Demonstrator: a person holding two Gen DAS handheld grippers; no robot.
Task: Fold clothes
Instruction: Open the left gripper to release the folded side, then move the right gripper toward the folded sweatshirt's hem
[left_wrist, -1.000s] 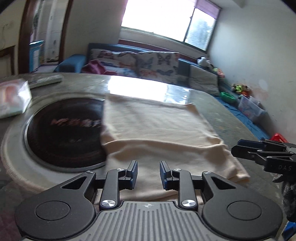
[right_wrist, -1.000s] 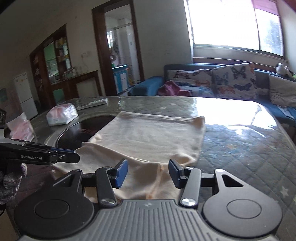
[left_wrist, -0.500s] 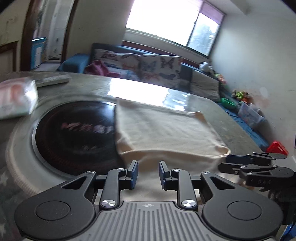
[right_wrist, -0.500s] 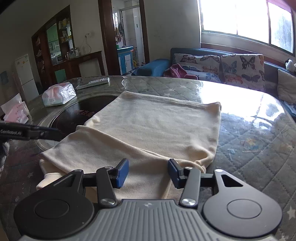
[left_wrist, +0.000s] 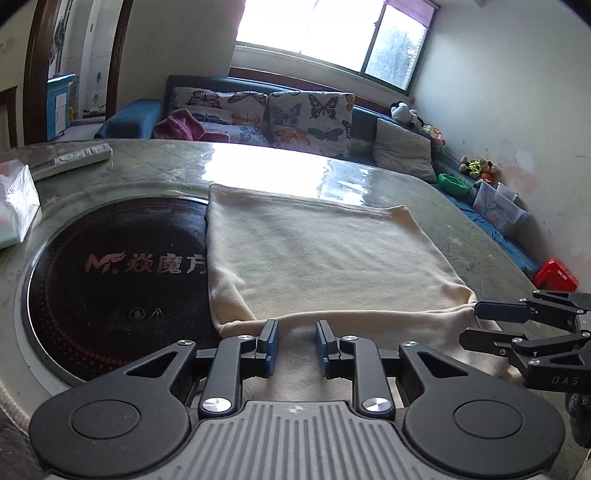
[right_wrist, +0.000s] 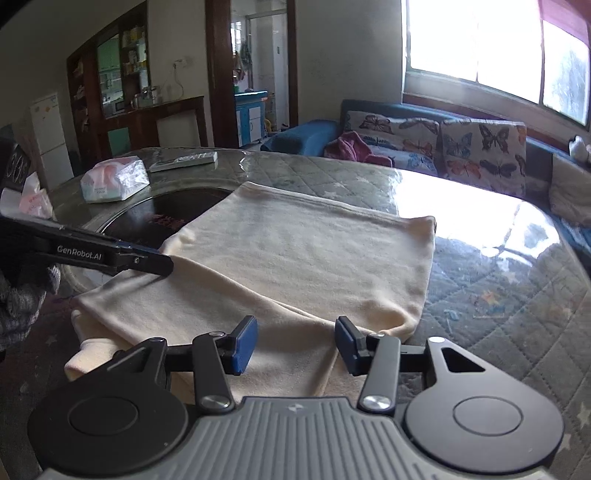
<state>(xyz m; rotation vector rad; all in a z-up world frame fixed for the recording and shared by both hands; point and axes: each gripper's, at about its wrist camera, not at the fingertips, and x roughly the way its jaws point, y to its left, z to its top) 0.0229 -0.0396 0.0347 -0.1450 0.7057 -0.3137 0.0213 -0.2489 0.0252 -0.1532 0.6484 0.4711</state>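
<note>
A cream garment (left_wrist: 317, 254) lies flat on the table, folded into a rectangle, with a lower layer sticking out at its near edge; it also shows in the right wrist view (right_wrist: 295, 258). My left gripper (left_wrist: 295, 343) is open and empty, low over the near edge of the cloth. My right gripper (right_wrist: 293, 341) is open and empty over the near right part of the cloth. The right gripper's fingers (left_wrist: 495, 312) show at the cloth's near right corner in the left wrist view. The left gripper's fingers (right_wrist: 147, 260) show over the cloth's left edge.
A round black induction cooktop (left_wrist: 110, 273) is set into the table left of the garment, which overlaps it. A tissue pack (right_wrist: 114, 179) and a remote (right_wrist: 184, 160) lie at the far left. A sofa (left_wrist: 266, 114) stands behind the table.
Both grippers have moved forward and lower toward the near edge of the garment. Both stayed open and empty. The garment has not moved.
</note>
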